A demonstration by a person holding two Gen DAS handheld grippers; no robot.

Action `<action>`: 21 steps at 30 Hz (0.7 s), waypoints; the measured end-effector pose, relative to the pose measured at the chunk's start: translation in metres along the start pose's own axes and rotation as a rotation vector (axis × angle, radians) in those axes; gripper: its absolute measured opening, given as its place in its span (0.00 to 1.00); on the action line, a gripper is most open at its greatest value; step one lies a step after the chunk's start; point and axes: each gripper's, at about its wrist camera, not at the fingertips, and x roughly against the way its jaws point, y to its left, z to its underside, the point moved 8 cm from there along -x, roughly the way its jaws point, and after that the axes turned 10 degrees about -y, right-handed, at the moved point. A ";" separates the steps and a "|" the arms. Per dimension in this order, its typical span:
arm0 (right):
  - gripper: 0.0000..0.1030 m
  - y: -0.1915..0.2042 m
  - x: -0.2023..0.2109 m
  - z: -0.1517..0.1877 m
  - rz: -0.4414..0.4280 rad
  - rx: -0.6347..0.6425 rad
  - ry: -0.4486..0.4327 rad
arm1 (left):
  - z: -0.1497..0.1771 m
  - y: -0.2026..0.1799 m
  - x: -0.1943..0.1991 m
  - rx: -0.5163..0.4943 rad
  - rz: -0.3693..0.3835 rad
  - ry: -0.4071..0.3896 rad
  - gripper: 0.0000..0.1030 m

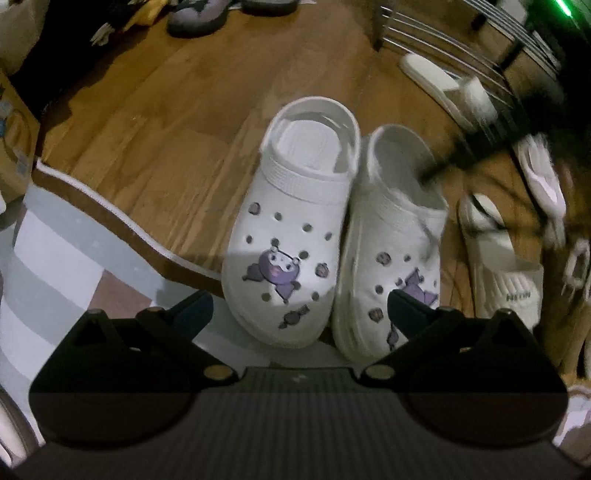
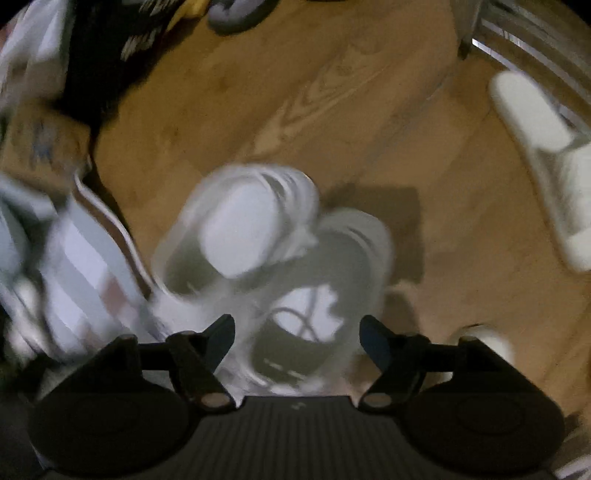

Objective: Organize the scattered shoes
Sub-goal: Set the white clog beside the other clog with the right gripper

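Two white clogs are seen side by side on the wooden floor (image 1: 155,122) in the left wrist view, their toes pointing toward the camera. The left-hand clog (image 1: 291,221) carries a purple cartoon charm and smaller charms on its upper, and its toe rests over the edge of a striped rug (image 1: 62,266) bordered in brown. The right-hand clog (image 1: 391,251) touches it along the side and bears similar purple charms. The left gripper (image 1: 299,306) is held just in front of the two toes with its fingers spread wide apart and nothing between them; one fingertip overlaps the toe of the right-hand clog in the picture, though contact cannot be judged. A cream slide sandal (image 1: 506,266) lies near the clogs, and another white sandal (image 1: 443,85) lies farther off beside a metal rack (image 1: 480,40). A grey-and-purple shoe (image 1: 199,16) is seen at the far edge of the floor. In the right wrist view, which is heavily blurred, the pair of clogs (image 2: 273,258) is seen from above, and the right gripper (image 2: 297,339) is held over it with its fingers apart and empty. A white sandal (image 2: 543,155) is seen well apart from the pair.
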 end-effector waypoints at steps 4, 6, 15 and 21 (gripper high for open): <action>0.76 -0.016 -0.005 0.043 -0.150 -0.048 0.021 | -0.016 0.015 -0.017 0.091 -0.003 0.003 1.00; 0.77 -0.019 -0.006 0.057 -0.222 -0.095 0.020 | -0.018 0.017 -0.028 0.046 -0.034 0.031 1.00; 0.92 -0.009 -0.058 0.107 -0.315 -0.175 -0.061 | -0.010 0.004 -0.082 0.047 -0.053 0.139 1.00; 0.96 -0.004 -0.065 0.079 -0.303 -0.232 -0.150 | -0.029 0.016 -0.102 0.055 -0.071 0.145 0.99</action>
